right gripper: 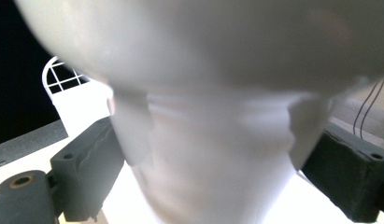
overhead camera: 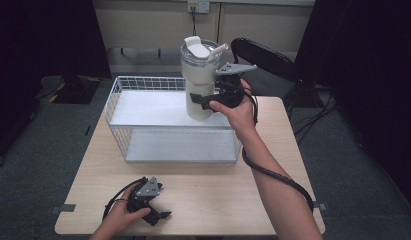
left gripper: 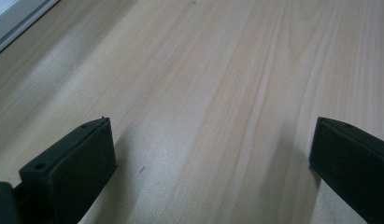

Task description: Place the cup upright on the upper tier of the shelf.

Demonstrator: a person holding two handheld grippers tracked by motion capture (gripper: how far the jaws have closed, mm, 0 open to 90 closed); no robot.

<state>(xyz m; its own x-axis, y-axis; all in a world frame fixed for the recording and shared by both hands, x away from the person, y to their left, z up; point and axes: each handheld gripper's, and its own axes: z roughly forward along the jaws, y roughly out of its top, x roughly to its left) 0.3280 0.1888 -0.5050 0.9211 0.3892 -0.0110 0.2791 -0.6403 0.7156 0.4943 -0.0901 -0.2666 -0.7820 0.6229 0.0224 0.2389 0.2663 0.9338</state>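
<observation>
A cream tumbler with a clear lid, a white flip tab and a straw stub hangs upright over the right rear of a white wire basket. My right gripper is shut on its narrow lower part. In the right gripper view the tumbler sits between both jaws, touching each. My left gripper rests on the wooden table near the front edge, held by a hand. Its jaws stand wide open over bare wood, with nothing between them.
The basket has a flat white floor and a lower front shelf. A black chair stands behind the table's right rear corner. Cables run along the floor at right. Dark curtains flank both sides.
</observation>
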